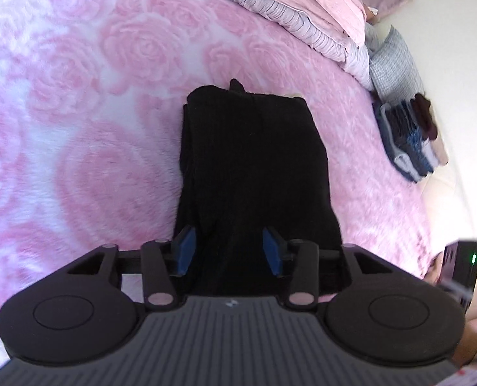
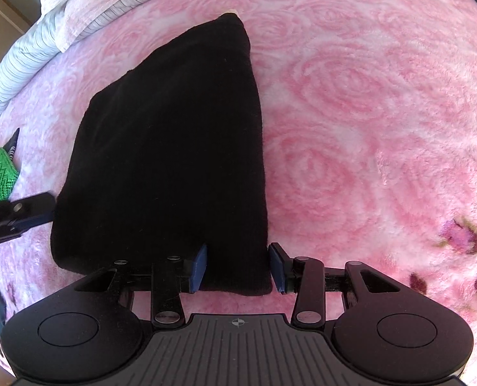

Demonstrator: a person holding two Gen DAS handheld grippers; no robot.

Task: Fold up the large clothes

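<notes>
Black garment lies on the pink rose blanket, already a narrow folded strip. Left gripper and right gripper both sit with jaws apart at its near end. Looks like final-fold time: pinch the edge, then carry it forward.

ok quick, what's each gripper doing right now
Left gripper: open, blue-padded fingers straddling the near end of the folded black knit garment.
Right gripper: open, astride that garment's near right corner.
</notes>
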